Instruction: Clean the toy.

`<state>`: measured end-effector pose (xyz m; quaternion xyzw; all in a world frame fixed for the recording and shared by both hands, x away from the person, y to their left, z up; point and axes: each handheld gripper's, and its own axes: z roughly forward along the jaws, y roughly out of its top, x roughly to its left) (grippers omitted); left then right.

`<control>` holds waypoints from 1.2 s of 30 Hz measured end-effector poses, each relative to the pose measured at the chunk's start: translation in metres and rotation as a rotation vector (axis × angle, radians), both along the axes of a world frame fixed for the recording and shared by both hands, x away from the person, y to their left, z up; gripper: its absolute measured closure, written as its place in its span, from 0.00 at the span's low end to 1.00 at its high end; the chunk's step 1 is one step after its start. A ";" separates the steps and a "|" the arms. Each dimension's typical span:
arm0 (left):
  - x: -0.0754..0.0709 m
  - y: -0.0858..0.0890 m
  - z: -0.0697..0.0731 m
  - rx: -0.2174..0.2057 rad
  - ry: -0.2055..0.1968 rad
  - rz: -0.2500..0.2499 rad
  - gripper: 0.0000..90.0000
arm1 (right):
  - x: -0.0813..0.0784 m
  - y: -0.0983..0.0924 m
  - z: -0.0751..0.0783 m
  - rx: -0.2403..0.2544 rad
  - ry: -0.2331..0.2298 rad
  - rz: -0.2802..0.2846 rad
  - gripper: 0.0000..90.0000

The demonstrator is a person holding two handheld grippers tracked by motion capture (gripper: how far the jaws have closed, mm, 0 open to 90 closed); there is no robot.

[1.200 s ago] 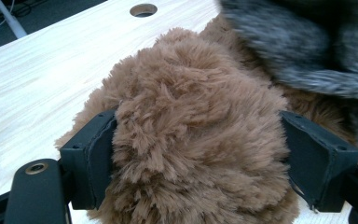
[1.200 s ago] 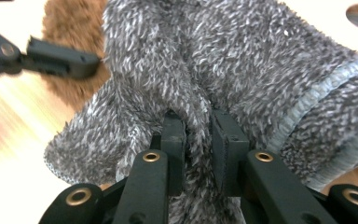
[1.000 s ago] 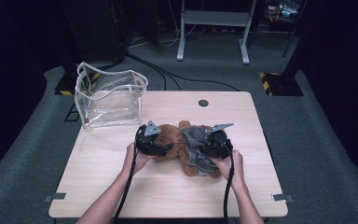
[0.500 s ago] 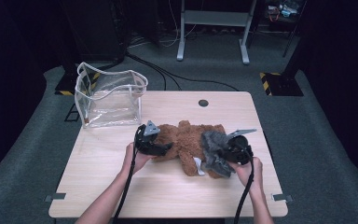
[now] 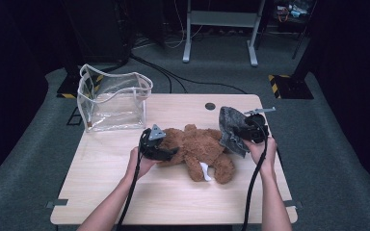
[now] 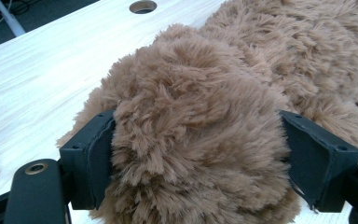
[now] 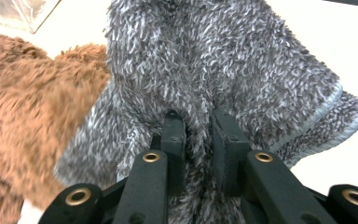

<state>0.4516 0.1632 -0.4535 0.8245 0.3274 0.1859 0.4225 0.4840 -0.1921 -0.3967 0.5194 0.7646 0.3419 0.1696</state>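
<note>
1. The left tool clamps the brown teddy bear to the table.
2. The right tool – pinched on the grey garment – has pulled it rightward, clear of the bear's body; undressing looks nearly done.

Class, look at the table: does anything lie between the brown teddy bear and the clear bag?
Nothing visible does. Bare table lies between the teddy bear and the clear bag. The left gripper clamps the bear; the right gripper holds the grey garment on the far side.
</note>
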 end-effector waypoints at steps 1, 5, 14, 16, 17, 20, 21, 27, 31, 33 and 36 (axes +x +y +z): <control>0.000 0.000 0.000 -0.004 -0.001 0.000 0.21 | 0.004 0.003 -0.002 0.015 0.008 0.001 0.85; 0.000 0.000 0.000 -0.004 0.006 -0.003 0.19 | 0.020 0.017 -0.009 0.004 0.058 0.007 0.85; 0.001 0.000 -0.001 -0.006 0.005 -0.002 0.16 | 0.040 0.038 -0.034 -0.015 0.133 0.081 0.86; 0.001 0.000 -0.001 -0.010 0.005 0.001 0.16 | 0.042 0.038 -0.039 0.000 0.153 0.090 0.86; 0.001 0.000 -0.001 -0.011 0.005 0.002 0.16 | 0.043 0.037 -0.042 0.001 0.155 0.092 0.86; 0.001 -0.001 -0.001 -0.011 0.002 0.001 0.16 | 0.043 0.035 -0.050 0.010 0.183 0.076 0.86; 0.001 -0.001 -0.002 -0.013 0.001 0.002 0.16 | 0.044 0.035 -0.052 0.002 0.185 0.073 0.86; 0.001 0.001 -0.002 -0.013 0.004 -0.001 0.16 | 0.045 0.036 -0.052 -0.076 0.163 0.039 0.87; 0.000 0.002 -0.002 -0.014 0.011 -0.001 0.16 | 0.047 0.029 -0.051 -0.106 0.164 -0.004 0.87; 0.000 0.003 -0.003 -0.016 0.009 0.002 0.16 | 0.047 0.025 -0.050 -0.123 0.162 -0.034 0.87; 0.000 0.003 -0.003 -0.015 0.009 0.001 0.16 | 0.048 0.017 -0.049 -0.157 0.168 -0.076 0.87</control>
